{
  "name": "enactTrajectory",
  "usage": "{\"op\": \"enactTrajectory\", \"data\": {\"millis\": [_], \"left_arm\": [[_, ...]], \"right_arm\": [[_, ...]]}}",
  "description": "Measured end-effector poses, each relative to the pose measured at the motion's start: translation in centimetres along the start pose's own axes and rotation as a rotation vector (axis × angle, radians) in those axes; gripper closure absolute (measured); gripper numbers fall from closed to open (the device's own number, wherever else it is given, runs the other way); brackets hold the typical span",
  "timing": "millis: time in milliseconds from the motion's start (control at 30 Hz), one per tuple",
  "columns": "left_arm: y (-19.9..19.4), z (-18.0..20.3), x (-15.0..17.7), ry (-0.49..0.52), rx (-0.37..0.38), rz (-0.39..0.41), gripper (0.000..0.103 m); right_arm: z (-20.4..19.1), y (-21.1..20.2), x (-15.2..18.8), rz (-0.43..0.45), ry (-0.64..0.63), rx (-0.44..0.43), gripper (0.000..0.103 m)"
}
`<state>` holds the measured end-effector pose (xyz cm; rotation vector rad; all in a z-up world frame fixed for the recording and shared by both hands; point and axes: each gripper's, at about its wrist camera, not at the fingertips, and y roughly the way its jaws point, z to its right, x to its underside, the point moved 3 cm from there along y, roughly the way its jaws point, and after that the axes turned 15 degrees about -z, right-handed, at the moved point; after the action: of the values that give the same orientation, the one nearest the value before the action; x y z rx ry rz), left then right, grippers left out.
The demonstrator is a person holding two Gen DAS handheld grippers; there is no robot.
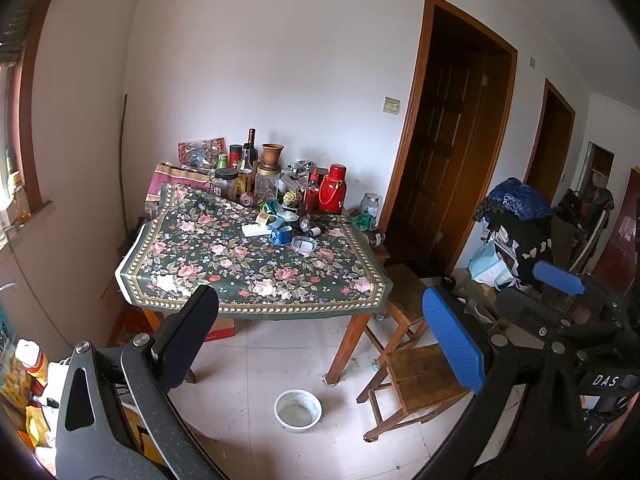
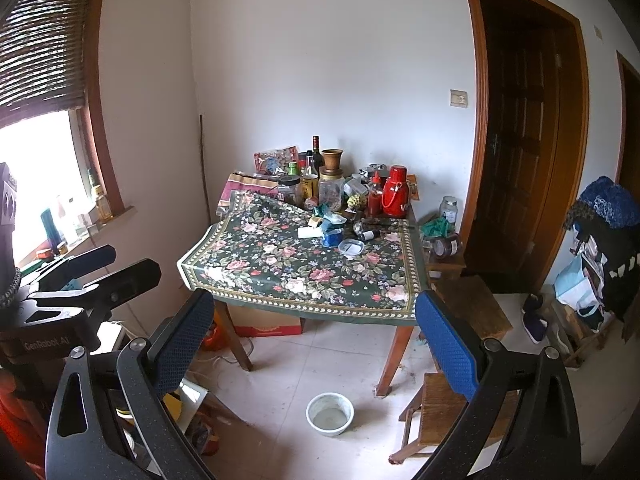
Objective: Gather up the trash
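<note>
On the floral table [image 1: 256,276], trash sits mid-cloth: white box [image 1: 256,231], blue packet [image 1: 281,236], clear lid [image 1: 304,245]. Left gripper [image 1: 320,340] and right gripper [image 2: 316,340] both empty, jaws wide apart. Only the right view shows the bright window [image 2: 36,168]; the white bowl [image 2: 330,414] on the floor shows in both.

Scattered at mid-table on the floral cloth: a flat white box [image 1: 256,230] lying far left, a crumpled blue packet [image 1: 281,236] just right of it, a shallow clear tub [image 1: 304,245] nearer and right, green wrappers [image 1: 276,206] bunched farther back.
</note>
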<state>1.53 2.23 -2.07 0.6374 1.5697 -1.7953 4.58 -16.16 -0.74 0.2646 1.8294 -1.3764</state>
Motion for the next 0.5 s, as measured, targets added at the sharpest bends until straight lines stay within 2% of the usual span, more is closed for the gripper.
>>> {"op": "enactTrajectory", "data": {"millis": [500], "left_arm": [[3.8, 3.7, -3.5, -0.008, -0.038, 0.014, 0.0]], "right_arm": [[4.2, 2.1, -2.4, 0.025, 0.003, -0.025, 0.003]]}}
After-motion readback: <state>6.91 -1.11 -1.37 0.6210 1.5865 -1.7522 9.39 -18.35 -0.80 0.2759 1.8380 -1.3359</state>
